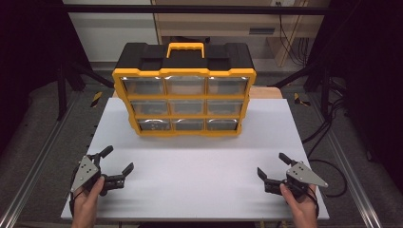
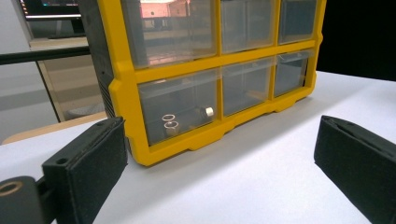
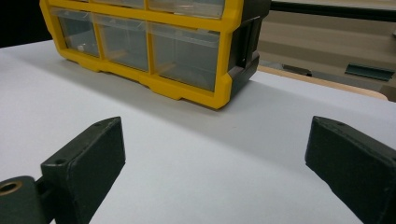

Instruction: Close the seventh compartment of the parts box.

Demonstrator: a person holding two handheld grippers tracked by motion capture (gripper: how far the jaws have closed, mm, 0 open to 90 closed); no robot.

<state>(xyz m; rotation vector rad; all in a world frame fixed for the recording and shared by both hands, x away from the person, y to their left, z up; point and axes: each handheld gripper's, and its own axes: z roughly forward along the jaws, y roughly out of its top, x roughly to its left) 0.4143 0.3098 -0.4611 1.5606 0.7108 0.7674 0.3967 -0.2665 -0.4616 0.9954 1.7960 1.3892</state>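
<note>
Holding both tools low over the white tabletop (image 1: 199, 166), we keep each one spread wide and empty. Our left gripper (image 1: 118, 160) sits near the front-left of the yellow drawer cabinet (image 1: 184, 90), its jaws far apart with nothing between them; our right gripper (image 1: 272, 166) mirrors it near the cabinet's front-right, equally wide and bare. We judge this as a ready stance: both point toward the cabinet, well apart from it, so either can go in without crossing the other.

From the left gripper view, we look along our jaws straight at the cabinet's bottom-left drawer (image 2: 180, 109), where a few small metal rings (image 2: 170, 122) lie on the drawer floor behind the clear front. That drawer seems the likeliest target, being nearest our left tool. From the right gripper view, we face the cabinet's bottom-right drawer (image 3: 187, 56), which looks empty as far as we can tell.

All nine drawers appear closed, flush with the yellow frame. The cabinet stands upright toward the far side of the tabletop, its black top and yellow handle (image 1: 185, 47) above.

Open white surface stretches in front of the cabinet, giving a pulled drawer room to slide toward us. To the cabinet's left and right the tabletop runs on a little before its edges, so sideways room is tighter than frontal room.
</note>
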